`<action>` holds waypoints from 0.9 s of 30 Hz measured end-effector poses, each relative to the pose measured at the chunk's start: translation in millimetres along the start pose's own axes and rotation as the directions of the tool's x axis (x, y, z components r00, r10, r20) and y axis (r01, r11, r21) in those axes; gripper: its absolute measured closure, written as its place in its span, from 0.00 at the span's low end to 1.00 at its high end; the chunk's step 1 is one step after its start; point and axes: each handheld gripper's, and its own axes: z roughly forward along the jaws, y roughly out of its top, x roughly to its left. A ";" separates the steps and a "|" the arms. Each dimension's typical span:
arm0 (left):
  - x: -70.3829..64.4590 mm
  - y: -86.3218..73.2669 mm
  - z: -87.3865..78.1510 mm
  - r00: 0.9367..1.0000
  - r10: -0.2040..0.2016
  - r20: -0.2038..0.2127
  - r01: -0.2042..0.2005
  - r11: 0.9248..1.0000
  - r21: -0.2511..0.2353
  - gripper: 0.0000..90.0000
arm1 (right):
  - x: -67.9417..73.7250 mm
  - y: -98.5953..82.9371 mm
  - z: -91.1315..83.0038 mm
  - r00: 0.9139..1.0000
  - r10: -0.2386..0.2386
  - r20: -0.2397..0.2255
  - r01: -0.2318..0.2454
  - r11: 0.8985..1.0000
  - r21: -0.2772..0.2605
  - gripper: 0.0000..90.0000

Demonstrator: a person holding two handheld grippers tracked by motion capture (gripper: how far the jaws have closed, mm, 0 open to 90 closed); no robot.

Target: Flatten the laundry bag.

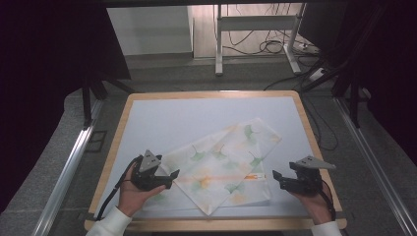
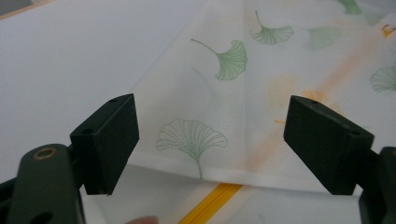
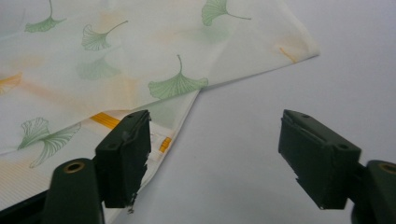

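A white cloth (image 1: 221,164) printed with green and orange ginkgo leaves lies folded on the table, its folded flap slanting toward the far right. My left gripper (image 1: 173,175) is open at the cloth's left corner, its jaws straddling the flap edge (image 2: 205,175) without touching it. My right gripper (image 1: 275,176) is open just off the cloth's right edge. In the right gripper view the cloth (image 3: 116,70) fills the left half, and one jaw hovers over its orange-striped lower layer (image 3: 105,120). Nothing is held by either gripper (image 2: 212,149) (image 3: 217,158).
The pale blue table top (image 1: 177,118) has a wooden rim (image 1: 115,147). Bare surface lies beyond the cloth at the far left. Past the table stand a white desk frame (image 1: 255,29), floor cables and dark stands at both sides.
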 end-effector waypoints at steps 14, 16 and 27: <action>1.6 -13.1 -6.2 0.999 0.022 -0.033 -0.023 0.999 -0.046 0.21 | 4.6 0.6 -5.0 0.989 -0.096 -0.112 0.101 0.994 0.045 0.79; 1.5 -13.4 -4.9 0.999 0.026 -0.029 -0.027 0.999 -0.045 0.21 | 4.9 0.5 -5.1 0.986 -0.104 -0.129 0.112 0.992 0.050 0.87; -3.8 -11.5 -7.2 0.998 -0.014 0.059 0.016 1.000 -0.024 0.25 | 16.9 1.8 5.6 0.969 -0.109 -0.223 0.127 0.990 0.067 0.99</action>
